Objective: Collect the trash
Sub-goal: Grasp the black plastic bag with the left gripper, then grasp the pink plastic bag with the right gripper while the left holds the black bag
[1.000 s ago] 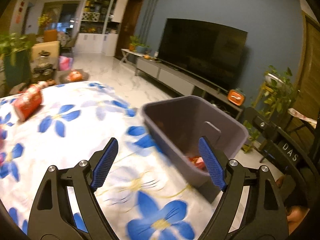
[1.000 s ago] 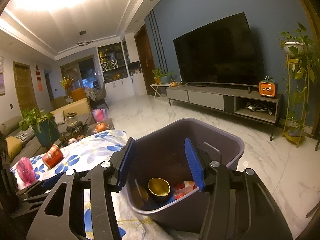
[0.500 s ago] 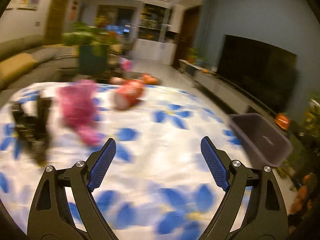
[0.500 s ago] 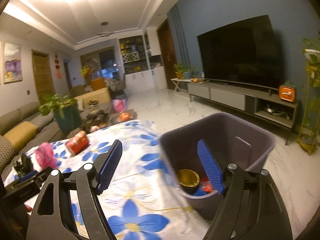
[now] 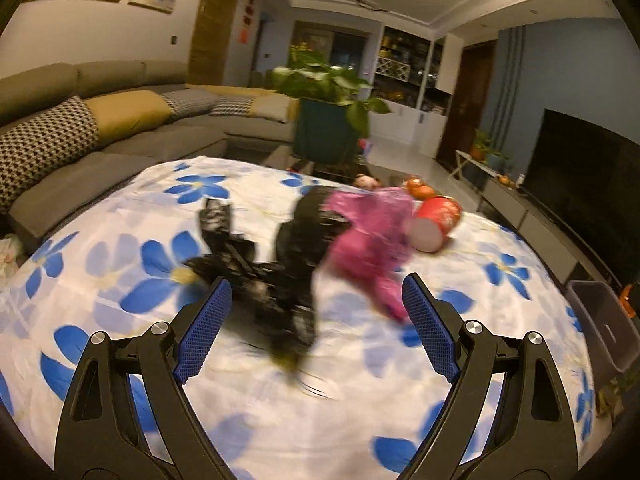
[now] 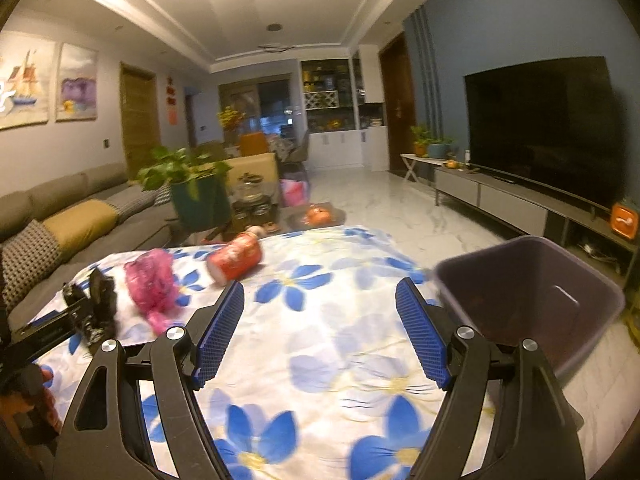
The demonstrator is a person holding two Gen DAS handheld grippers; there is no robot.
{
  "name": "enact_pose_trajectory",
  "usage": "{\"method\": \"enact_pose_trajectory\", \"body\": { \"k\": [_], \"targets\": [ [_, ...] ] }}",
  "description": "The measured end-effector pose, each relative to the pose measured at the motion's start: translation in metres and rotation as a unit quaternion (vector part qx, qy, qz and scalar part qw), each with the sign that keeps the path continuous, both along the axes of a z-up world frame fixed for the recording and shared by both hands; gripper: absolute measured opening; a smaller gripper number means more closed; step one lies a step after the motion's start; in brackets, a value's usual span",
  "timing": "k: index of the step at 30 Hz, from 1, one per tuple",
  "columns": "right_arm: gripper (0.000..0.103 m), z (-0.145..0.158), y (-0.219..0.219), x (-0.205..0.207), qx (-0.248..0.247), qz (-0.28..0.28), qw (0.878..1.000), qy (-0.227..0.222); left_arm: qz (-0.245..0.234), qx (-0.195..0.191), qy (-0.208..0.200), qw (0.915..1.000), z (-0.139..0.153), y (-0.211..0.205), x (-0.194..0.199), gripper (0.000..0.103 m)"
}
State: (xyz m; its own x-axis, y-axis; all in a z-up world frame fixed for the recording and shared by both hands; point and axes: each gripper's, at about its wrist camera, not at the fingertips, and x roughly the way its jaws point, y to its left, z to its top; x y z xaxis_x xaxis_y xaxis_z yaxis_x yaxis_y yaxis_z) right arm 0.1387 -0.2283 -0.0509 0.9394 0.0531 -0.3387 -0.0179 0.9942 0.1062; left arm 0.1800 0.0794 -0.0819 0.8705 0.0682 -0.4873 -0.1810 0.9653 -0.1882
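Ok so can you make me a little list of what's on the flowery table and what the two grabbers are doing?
surface: table under a white cloth with blue flowers
trash on it: black crumpled bag, pink plastic bag, red can lying on its side
bin: grey bin beside the table edge
left gripper: open, empty, pointed at the black bag
right gripper: open, empty, over the cloth near the bin
blur: the black bag's shape is hard to make out

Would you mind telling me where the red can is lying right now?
The red can lies on its side on the floral cloth, far-left in the right wrist view, just beyond the pink bag and across from the grey bin.
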Motion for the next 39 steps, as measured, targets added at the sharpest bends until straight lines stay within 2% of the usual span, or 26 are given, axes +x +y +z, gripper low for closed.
{"method": "enact_pose_trajectory", "body": {
  "k": [4,6,9,11,16,21,25,32,39],
  "targets": [
    [0.076,0.000,0.024,0.009,-0.009,0.023,1.000,0.001,0.016,-0.018,0.020,0.9995,-0.011,0.023,0.018,0.086],
    [0.076,-0.001,0.035,0.016,-0.011,0.031,0.999,0.003,0.012,-0.038,0.030,0.9987,-0.016,0.030,0.029,0.086],
    [0.076,-0.001,0.052,0.027,-0.010,0.050,0.999,0.008,0.009,-0.048,0.048,0.9977,-0.022,0.036,0.043,0.085],
    [0.076,-0.002,0.063,0.031,-0.016,0.058,0.998,0.009,0.002,-0.053,0.055,0.9970,-0.024,0.037,0.047,0.079],
    [0.076,-0.007,0.082,0.039,-0.027,0.076,0.997,0.016,-0.022,-0.077,0.079,0.9936,-0.037,0.039,0.058,0.049],
    [0.076,-0.012,0.090,0.043,-0.029,0.085,0.996,0.025,-0.039,-0.098,0.079,0.9913,-0.043,0.043,0.060,0.033],
    [0.076,-0.017,0.096,0.045,-0.032,0.086,0.995,0.029,-0.044,-0.105,0.071,0.9910,-0.042,0.044,0.055,0.025],
    [0.076,-0.021,0.101,0.049,-0.034,0.090,0.995,0.033,-0.030,-0.097,0.047,0.9937,-0.030,0.052,0.037,0.024],
    [0.076,-0.027,0.119,0.064,-0.038,0.109,0.992,0.041,0.011,-0.072,0.036,0.9967,-0.020,0.073,0.024,0.024]
  ]
}}
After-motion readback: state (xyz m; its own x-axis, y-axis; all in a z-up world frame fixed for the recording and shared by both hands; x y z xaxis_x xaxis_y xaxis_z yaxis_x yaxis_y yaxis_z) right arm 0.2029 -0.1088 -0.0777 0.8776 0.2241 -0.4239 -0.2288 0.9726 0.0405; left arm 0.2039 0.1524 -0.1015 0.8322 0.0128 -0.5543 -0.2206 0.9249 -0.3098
